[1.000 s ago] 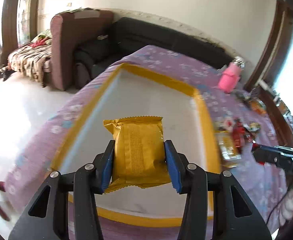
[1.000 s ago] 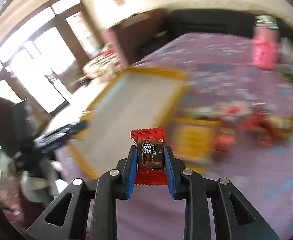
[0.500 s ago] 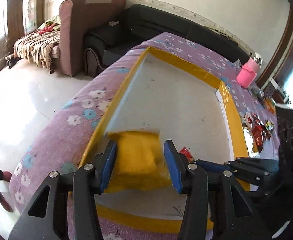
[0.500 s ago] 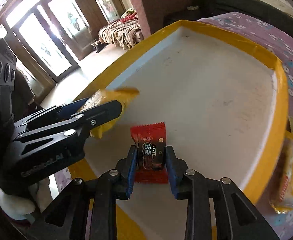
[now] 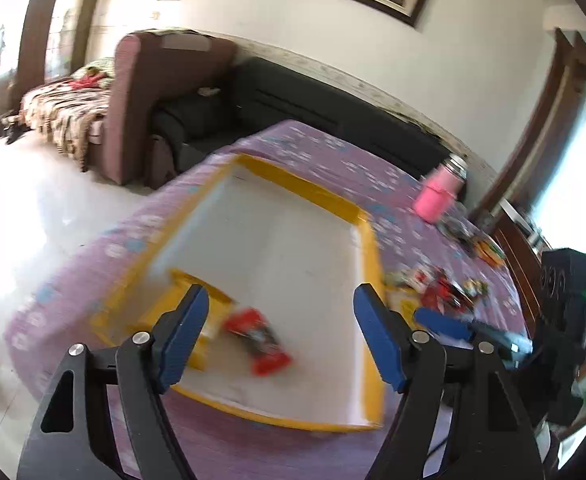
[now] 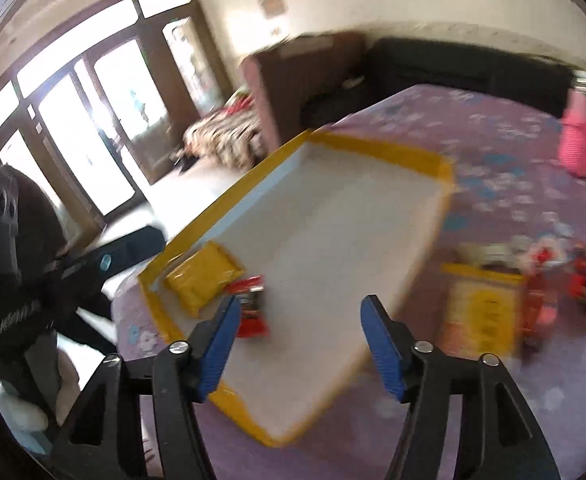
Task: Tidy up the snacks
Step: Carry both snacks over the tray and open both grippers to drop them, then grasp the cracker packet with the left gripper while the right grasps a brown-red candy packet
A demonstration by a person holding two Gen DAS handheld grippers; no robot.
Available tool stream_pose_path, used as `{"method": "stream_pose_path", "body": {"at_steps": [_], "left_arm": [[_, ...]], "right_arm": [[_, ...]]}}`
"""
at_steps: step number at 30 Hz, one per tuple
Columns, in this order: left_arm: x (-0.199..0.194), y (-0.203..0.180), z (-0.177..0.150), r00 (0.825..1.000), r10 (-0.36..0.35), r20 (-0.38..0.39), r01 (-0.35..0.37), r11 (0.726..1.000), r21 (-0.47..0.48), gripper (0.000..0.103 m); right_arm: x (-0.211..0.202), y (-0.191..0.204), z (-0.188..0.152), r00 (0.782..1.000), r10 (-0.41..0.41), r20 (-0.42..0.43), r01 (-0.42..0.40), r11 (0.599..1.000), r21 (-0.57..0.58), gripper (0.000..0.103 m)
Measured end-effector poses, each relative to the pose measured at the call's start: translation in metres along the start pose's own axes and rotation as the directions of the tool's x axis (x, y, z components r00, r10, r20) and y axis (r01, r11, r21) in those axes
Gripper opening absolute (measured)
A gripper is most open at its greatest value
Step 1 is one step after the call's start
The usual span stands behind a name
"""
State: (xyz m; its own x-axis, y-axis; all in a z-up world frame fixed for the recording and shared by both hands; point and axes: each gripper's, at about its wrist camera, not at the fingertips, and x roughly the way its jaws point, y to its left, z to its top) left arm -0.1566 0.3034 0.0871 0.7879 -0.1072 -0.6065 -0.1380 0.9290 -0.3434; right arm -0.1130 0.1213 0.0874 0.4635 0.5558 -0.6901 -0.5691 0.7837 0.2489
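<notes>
Tray (image 5: pixel 367 240): yellow pack (image 6: pixel 203 276) and red pack (image 6: pixel 251 310) lie touching at its near-left corner. Left gripper (image 5: pixel 281 334) and right gripper (image 6: pixel 299 344): both spread, empty. Remaining: snack pile (image 6: pixel 533 280) on cloth beside tray's right edge.

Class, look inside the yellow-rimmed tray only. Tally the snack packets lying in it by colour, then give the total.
Yellow packet: 1
Red packet: 1
Total in the tray: 2
</notes>
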Motion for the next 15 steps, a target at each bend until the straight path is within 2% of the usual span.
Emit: {"method": "stream_pose_path", "body": {"at_steps": [3, 5, 8, 11, 15], "left_arm": [[0.005, -0.023, -0.01, 0.997, -0.062, -0.046, 0.063, 0.998, 0.025, 0.075], [0.005, -0.034, -0.016, 0.993, -0.097, -0.065, 0.099, 0.994, 0.036, 0.075], [0.009, -0.05, -0.022, 0.99, -0.109, -0.086, 0.115, 0.992, 0.06, 0.075], [0.017, -0.064, -0.028, 0.986, -0.118, -0.119, 0.127, 0.989, 0.077, 0.075], [0.025, -0.078, -0.035, 0.981, -0.121, -0.152, 0.138, 0.985, 0.103, 0.075]], "right_arm": [[-0.023, -0.034, -0.004, 0.997, -0.06, 0.057, 0.057, 0.997, 0.059, 0.073], [-0.036, -0.064, -0.005, 0.994, -0.086, 0.07, 0.077, 0.988, 0.131, 0.073], [-0.065, -0.117, -0.018, 0.986, -0.142, 0.085, 0.117, 0.961, 0.251, 0.073], [-0.086, -0.169, -0.032, 0.974, -0.218, 0.066, 0.183, 0.921, 0.344, 0.074], [-0.085, -0.205, -0.039, 0.972, -0.236, 0.024, 0.206, 0.892, 0.402, 0.074]]}}
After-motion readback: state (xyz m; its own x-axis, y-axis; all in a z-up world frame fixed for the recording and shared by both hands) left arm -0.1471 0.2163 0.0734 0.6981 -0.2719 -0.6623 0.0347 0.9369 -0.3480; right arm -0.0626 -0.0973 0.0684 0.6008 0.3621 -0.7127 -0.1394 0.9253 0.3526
